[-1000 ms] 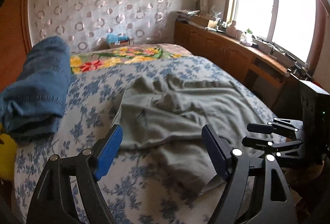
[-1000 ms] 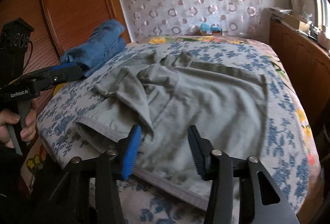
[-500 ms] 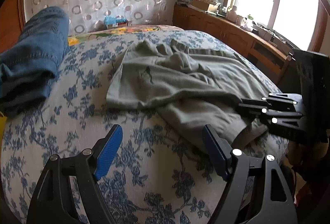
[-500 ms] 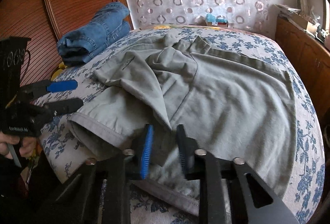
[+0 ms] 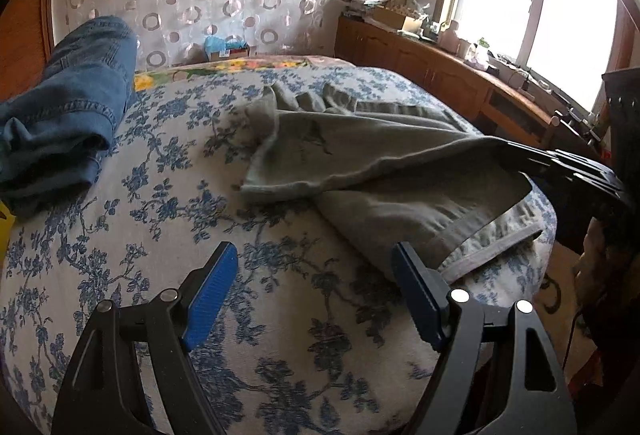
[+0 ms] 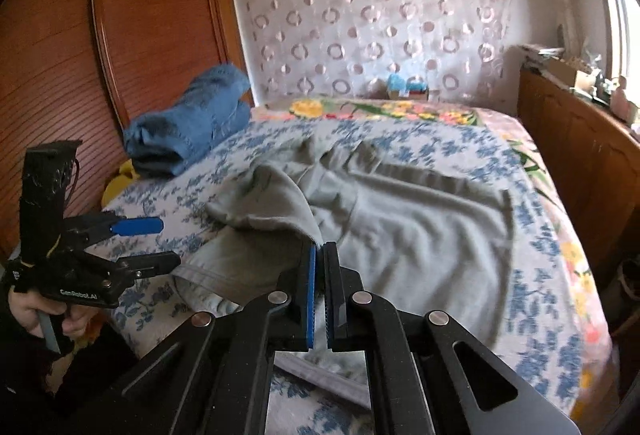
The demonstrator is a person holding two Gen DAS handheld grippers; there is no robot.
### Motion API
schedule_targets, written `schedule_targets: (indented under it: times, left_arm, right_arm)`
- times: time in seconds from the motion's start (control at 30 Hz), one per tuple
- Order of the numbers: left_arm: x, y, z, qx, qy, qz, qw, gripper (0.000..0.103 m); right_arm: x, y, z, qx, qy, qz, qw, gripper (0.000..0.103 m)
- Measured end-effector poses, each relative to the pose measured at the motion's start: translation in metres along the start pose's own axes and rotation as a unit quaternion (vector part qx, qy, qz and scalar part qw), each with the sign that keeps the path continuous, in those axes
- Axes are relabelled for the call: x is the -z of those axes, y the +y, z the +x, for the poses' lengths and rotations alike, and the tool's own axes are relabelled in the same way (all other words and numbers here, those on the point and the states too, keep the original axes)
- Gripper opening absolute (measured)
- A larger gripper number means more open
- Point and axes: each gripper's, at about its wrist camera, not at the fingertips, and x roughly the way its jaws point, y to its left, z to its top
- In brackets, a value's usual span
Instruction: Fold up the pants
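One claw clamped on pants

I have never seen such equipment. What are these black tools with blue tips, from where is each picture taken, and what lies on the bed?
There is no robot. A person holds one hand-held gripper in each hand; each has two black fingers with blue pads and a wide-angle camera looking forward along them.

One picture comes from the left hand-held gripper. Its jaws stand open above the flowered bedspread and hold nothing. In the other picture you see this tool from the side, with the person's hand on its handle.

That other picture comes from the right hand-held gripper. Its jaws are shut on a fold of the grey pants, which lie crumpled on the bed and are lifted a little at the grip.

Folded blue jeans lie near the wooden headboard.
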Motion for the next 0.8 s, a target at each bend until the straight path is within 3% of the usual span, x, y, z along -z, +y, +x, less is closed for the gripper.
schedule_targets:
  times: [0.8]
  left_arm:
    - [-0.008, -0.043, 0.007, 0.021, -0.004, 0.026, 0.9994, 0.08]
  right_arm:
    - [0.022, -0.013, -0.038, 0.046, -0.007, 0.016, 0.999, 0.003]
